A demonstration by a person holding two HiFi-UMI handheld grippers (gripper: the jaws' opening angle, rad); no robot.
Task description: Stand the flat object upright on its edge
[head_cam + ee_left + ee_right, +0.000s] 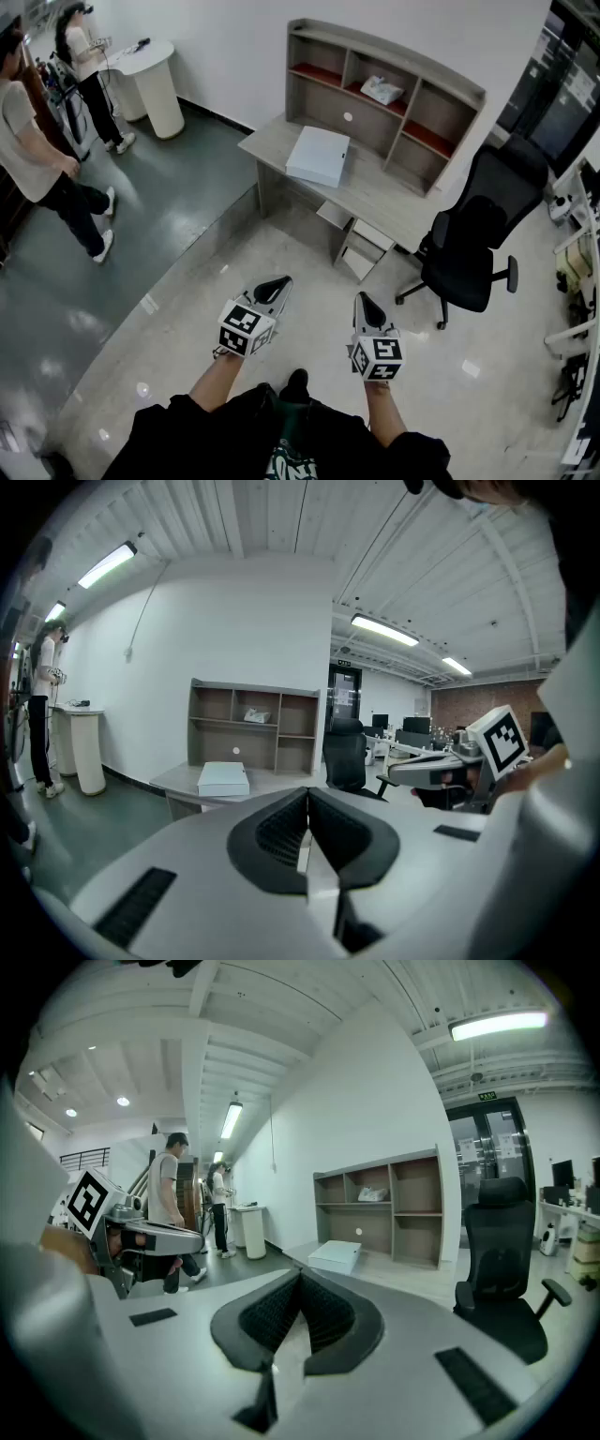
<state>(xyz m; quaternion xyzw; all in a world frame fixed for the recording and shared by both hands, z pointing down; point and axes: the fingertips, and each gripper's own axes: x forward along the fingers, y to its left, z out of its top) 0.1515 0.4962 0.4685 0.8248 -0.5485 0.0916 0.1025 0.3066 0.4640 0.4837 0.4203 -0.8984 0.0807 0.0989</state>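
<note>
The left hand-held gripper [274, 289] has its jaws pressed tight together with nothing between them. The right hand-held gripper [365, 305] is the same: closed up and holding nothing. The flat white box [319, 156] lies on its big side on the tabletop [384, 197], far out in front of both hand-held grippers and about in the middle between them. So the job has not begun, and the first step is to walk up close. To do it well, I think both sets of jaws should open before they reach the box. One good way is to pinch the near edge of the box with one hand-held gripper and tip it up slowly. The other one can wait on the far side to stop the box from sliding away or falling over. The shelf [375, 127] stands just past the box, so there is little room behind it; go gently there. The black chair [483, 230] sits ahead and off to the right of the right hand-held gripper, so keep to the left of it. Let go only when the box stands by itself.
</note>
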